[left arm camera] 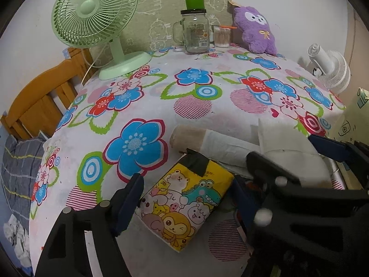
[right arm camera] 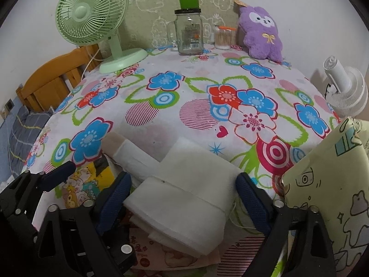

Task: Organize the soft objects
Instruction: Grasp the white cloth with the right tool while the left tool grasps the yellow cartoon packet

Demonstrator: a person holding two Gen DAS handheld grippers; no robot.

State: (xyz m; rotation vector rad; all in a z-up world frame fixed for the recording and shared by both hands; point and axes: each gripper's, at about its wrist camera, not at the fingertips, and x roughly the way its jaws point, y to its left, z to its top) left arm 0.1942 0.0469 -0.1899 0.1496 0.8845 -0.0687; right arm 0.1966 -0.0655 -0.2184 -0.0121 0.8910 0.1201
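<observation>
**A:** Item in hand?

**B:** One yellow cartoon tissue pack (left arm camera: 184,205), flat on the flowered worktop (left arm camera: 184,106) at its near edge. The left gripper (left arm camera: 184,198) straddles it, fingers (left arm camera: 129,198) spread, the left one just beside the pack's edge; no squeeze visible. Beside it, one white folded pad (right arm camera: 184,207) sits between the fingers of the right gripper (right arm camera: 184,203), likewise released, pads near its sides.

**A:** Step?

**B:** Judged as pre-grasp on both. Next move calls for closing gently and evenly; soft goods will give, and the white pad lies partly over other pieces, so a careless lift may drag them.

**A:** Remaining stock?

**B:** One beige-and-white roll (left arm camera: 198,138) behind the pack; one pink printed packet (right arm camera: 161,256) under the pad. At the back: one purple plush (left arm camera: 256,30), one glass jar (left arm camera: 196,34), one cotton-swab tub (left arm camera: 221,37), one green fan (left arm camera: 96,20). One white fan (left arm camera: 332,69) at the right.
</observation>
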